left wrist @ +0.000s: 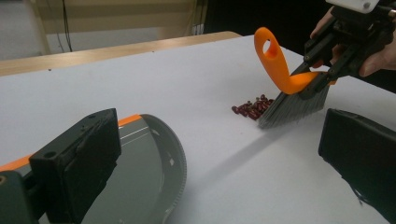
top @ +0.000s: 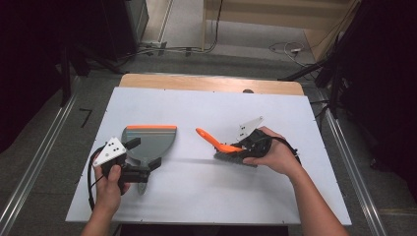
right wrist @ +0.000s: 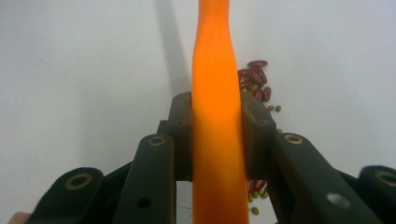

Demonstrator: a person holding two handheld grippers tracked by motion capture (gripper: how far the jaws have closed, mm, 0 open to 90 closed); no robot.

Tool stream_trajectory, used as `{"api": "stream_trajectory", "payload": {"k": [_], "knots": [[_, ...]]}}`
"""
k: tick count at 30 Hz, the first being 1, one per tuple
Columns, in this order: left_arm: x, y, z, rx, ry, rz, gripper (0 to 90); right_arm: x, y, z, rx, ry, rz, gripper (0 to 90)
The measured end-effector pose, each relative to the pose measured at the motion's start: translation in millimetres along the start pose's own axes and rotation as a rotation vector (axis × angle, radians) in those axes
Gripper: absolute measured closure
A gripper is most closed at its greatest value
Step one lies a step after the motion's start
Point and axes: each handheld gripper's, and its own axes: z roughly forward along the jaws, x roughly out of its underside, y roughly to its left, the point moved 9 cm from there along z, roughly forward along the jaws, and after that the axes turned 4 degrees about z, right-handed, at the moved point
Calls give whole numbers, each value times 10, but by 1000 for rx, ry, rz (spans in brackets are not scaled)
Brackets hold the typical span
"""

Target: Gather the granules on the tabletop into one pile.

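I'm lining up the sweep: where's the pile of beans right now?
In the left gripper view the beans lie on the white table, touching the brush bristles on the dustpan side.

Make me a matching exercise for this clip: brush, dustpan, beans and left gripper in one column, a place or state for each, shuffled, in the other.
Things:
1. brush
2. dustpan
3. beans
4. left gripper

Places or states:
A. lies flat on the white table, orange edge away from the person
B. small pile on the table beside the bristles
C. jaws apart, one on each side of the dustpan's near end
D. orange handle clamped in the right gripper, bristles down on the table

Pairs: 1-D, 2-A, 3-B, 4-C
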Motion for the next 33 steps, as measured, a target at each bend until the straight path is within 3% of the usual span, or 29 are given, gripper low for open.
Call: {"api": "stream_trajectory", "payload": {"k": [5,7,9,10,13,14,16,19,21,22,33], "knots": [[-5,-1,-4,0,1,0,0,-180,-39,-151,-11,-80,53,688],[-4,9,-10,-2,1,-2,0,-199,-57,-166,-3,-80,62,688],[-6,15,-11,-1,-2,-6,0,-269,-35,-166,-10,-74,118,687],[-3,17,-11,-3,0,-4,0,-269,-35,-166,-10,-74,118,687],[-2,21,-12,-3,1,-4,0,-325,128,-95,-95,-37,220,687],[-1,25,-13,-2,1,-2,0,-333,195,-50,-116,-23,233,688],[0,31,-17,-3,0,-2,0,-319,275,53,-142,9,208,687],[-3,30,-22,-3,-1,-2,0,-242,241,196,-116,58,211,688],[-9,26,-23,-2,-5,-2,0,-233,170,222,-103,42,229,688],[-9,25,-24,-1,-5,-2,0,-224,94,210,-63,32,222,688],[3,22,-7,1,2,-2,0,-179,-97,164,6,8,267,688]]}}
